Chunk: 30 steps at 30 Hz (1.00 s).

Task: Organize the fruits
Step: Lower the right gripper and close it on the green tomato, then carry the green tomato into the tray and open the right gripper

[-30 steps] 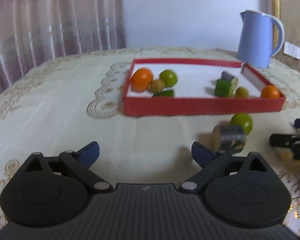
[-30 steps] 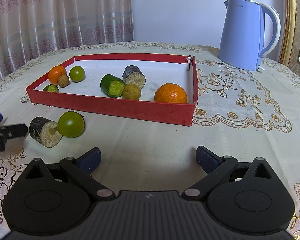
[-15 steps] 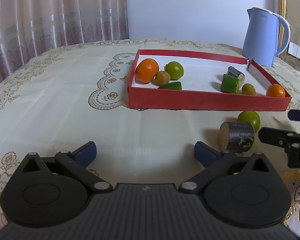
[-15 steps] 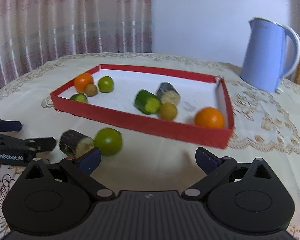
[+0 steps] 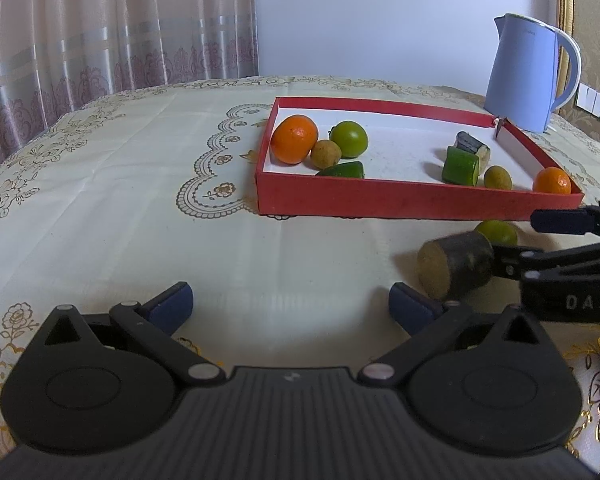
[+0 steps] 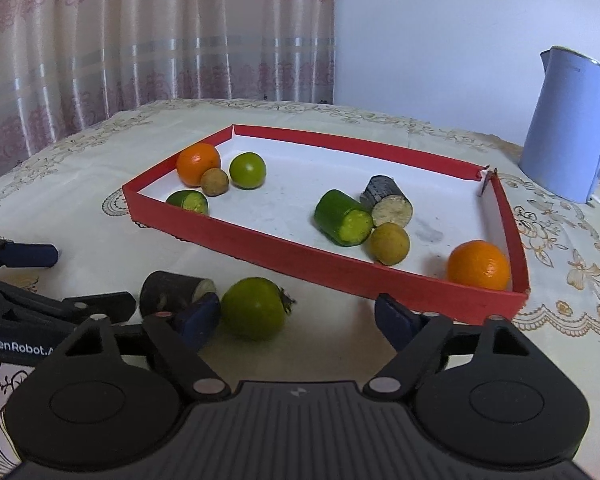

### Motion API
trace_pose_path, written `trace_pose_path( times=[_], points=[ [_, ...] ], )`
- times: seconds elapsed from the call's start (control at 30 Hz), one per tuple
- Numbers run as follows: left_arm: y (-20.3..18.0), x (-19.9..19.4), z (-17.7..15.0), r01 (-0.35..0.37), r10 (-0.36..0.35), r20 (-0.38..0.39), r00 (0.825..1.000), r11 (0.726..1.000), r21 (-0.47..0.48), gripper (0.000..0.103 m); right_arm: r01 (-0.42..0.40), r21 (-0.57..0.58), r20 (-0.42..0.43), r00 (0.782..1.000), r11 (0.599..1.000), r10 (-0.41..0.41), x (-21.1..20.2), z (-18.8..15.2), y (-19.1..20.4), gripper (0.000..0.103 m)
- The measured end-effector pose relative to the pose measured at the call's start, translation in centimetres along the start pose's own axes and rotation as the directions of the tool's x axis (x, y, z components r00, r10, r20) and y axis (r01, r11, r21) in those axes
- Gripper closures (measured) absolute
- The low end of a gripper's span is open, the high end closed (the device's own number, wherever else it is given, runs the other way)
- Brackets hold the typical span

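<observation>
Inside red tray (image 6: 260,240), assorted fruits (image 6: 247,170).

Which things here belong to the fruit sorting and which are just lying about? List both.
Job:
- shallow red cardboard tray with fruit pieces
- round green fruit on the cloth, between the right gripper's open jaws
- dark-skinned cut cylinder piece beside it
- left gripper, open

Lying about:
- pale blue plastic kettle
- embroidered cream tablecloth

Two oranges (image 6: 198,163) (image 6: 480,265). Two green round fruits (image 6: 247,170) (image 6: 255,307). Two small brown round fruits (image 6: 215,182) (image 6: 389,243). Two green cucumber pieces (image 6: 188,201) (image 6: 343,222). Two dark cut chunks (image 6: 388,202) (image 6: 172,290). One red tray (image 6: 284,242). One blue kettle (image 6: 572,124).
</observation>
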<state>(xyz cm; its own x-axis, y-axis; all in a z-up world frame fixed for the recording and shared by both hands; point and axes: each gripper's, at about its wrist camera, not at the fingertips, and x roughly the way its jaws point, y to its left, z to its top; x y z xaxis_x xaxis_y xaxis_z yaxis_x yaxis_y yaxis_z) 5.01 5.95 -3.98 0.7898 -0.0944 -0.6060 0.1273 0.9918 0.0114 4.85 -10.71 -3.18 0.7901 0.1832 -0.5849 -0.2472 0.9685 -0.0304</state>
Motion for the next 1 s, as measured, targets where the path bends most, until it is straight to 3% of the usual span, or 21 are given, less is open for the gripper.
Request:
trace_pose_path(
  times=[0.13,0.27,0.37,0.7,0.83,1.0],
  points=[
    [0.0,0.0,0.0,0.000,0.000,0.000,1.000,1.000,0.000,0.000,-0.028,-0.002,-0.013,1.000,1.000,0.028,0.4,0.1,0.2,0.044],
    [0.0,0.0,0.0,0.000,0.000,0.000,1.000,1.000,0.000,0.000,-0.043,-0.007,-0.019,0.999,0.999,0.043,0.5,-0.2,0.5,0.052],
    [0.0,0.0,0.0,0.001,-0.001,-0.001,1.000,1.000,-0.001,0.000,-0.033,-0.005,-0.008,0.999,0.999,0.033,0.2,-0.3,0.5,0.064],
    [0.1,0.0,0.0,0.001,-0.001,-0.001,1.000,1.000,-0.001,0.000,0.003,0.011,0.005,1.000,1.000,-0.003,-1.4,-1.4,-0.2,0.066],
    [0.1,0.0,0.0,0.001,-0.001,-0.001,1.000,1.000,-0.001,0.000,0.064,0.010,0.056,0.996,0.998,-0.065,-2.7,-1.2,-1.0,0.067],
    [0.1,0.0,0.0,0.001,-0.001,-0.001,1.000,1.000,-0.002,0.000,0.153,0.016,0.128,0.980,0.988,-0.154,-3.7,1.4,-3.0,0.067]
  ],
)
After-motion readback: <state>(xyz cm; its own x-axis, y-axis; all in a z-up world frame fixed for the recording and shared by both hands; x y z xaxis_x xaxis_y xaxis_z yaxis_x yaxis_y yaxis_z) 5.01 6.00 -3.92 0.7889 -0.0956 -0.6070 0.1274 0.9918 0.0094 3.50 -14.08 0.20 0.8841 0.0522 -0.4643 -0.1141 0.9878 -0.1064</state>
